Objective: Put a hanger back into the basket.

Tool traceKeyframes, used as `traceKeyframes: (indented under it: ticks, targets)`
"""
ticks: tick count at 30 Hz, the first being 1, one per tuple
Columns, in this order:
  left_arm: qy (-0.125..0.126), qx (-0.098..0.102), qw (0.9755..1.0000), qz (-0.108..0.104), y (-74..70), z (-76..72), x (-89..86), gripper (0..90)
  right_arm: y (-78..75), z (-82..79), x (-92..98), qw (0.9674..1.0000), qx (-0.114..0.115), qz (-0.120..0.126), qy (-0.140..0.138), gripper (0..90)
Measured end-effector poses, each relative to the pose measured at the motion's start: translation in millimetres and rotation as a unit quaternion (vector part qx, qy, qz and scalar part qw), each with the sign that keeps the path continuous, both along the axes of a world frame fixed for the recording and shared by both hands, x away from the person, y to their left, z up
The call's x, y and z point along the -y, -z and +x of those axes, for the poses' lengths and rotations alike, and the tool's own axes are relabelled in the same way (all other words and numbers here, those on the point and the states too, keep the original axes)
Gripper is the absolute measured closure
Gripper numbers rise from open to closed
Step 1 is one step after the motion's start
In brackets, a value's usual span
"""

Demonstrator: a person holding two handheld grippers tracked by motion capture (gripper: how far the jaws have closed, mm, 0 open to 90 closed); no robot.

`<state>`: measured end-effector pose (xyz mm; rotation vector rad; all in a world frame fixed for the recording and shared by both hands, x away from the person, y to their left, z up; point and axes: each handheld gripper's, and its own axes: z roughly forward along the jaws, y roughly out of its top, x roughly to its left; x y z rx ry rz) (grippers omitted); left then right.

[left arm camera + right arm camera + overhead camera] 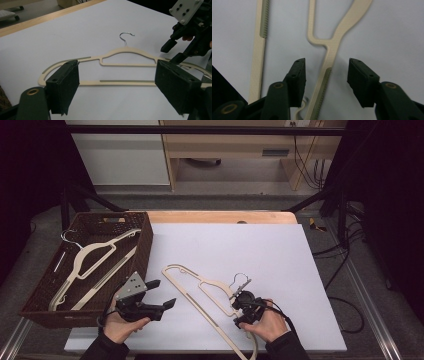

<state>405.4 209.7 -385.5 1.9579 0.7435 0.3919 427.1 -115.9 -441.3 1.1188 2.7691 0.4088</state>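
Right gripper view: right claw spread, straddling hanger shoulder, no contact. Advice: centre arm between pads, squeeze squarely. Left claw spread, hovering beside.

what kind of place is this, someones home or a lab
Most likely a lab bench set up for recording, not a home: a white sheet covers the wooden table, black frame bars ring it, loose cables trail on the floor, and a cream plastic hanger lies beside a brown wicker basket.
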Motion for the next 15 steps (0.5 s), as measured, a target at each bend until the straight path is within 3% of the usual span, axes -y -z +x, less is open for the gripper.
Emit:
traceKeyframes:
  ticks: [7,11,15]
  targets:
    - [0.004,0.001,1.0,0.009,1.9,-0.5,2.4,21.5,6.5,0.7,-4.3,0.9994,-0.024,-0.025,-0.001,65.3]
    - [0.003,0.006,0.9999,0.015,2.6,-0.4,3.0,21.4,6.3,1.2,-4.9,0.9991,-0.031,-0.026,0.006,73.0]
    - [0.003,0.006,0.9997,0.023,2.3,-0.5,2.5,20.9,6.3,5.5,-4.5,0.9986,-0.045,-0.026,0.015,74.8]
